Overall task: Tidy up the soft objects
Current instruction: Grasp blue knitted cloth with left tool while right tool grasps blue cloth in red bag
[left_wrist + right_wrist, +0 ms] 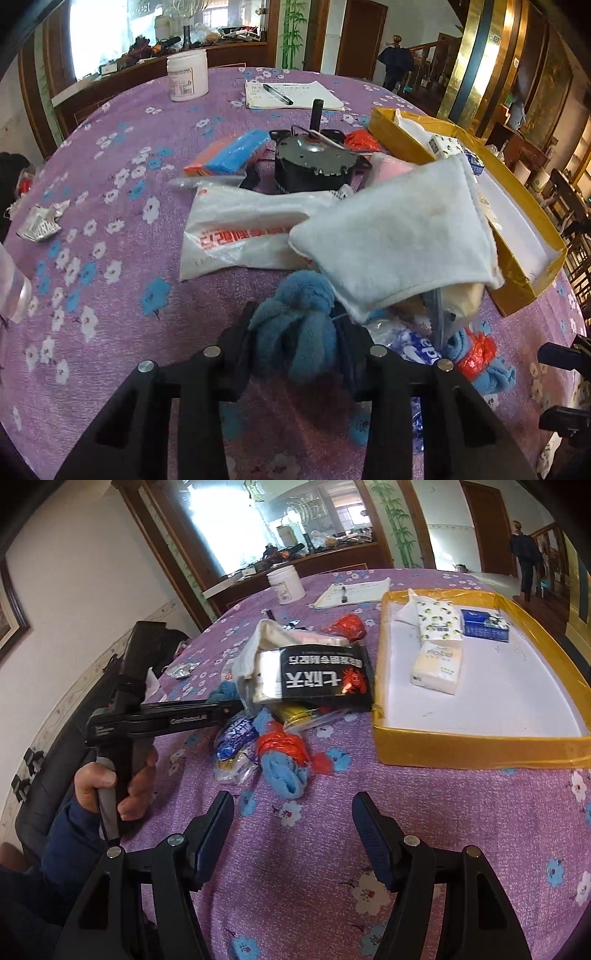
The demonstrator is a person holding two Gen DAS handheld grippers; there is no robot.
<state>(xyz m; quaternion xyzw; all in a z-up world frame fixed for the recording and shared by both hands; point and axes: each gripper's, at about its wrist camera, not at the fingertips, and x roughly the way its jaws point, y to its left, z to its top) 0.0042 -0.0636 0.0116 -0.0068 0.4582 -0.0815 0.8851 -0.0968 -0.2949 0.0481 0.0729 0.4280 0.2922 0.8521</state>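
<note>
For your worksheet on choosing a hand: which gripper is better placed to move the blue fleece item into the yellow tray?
Left. The left gripper has its jaws around the blue fleece item; the right gripper hangs open over bare cloth beside the yellow tray.

Both wrist views close, angled down; share yellow tray [517,291] [480,746].

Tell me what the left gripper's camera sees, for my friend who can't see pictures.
The left gripper squeezes a fuzzy blue cloth on a purple flowered tablecloth. A white fluffy cloth lies over it, a yellow tray sits to the right, and a dark round motor stands behind.
</note>
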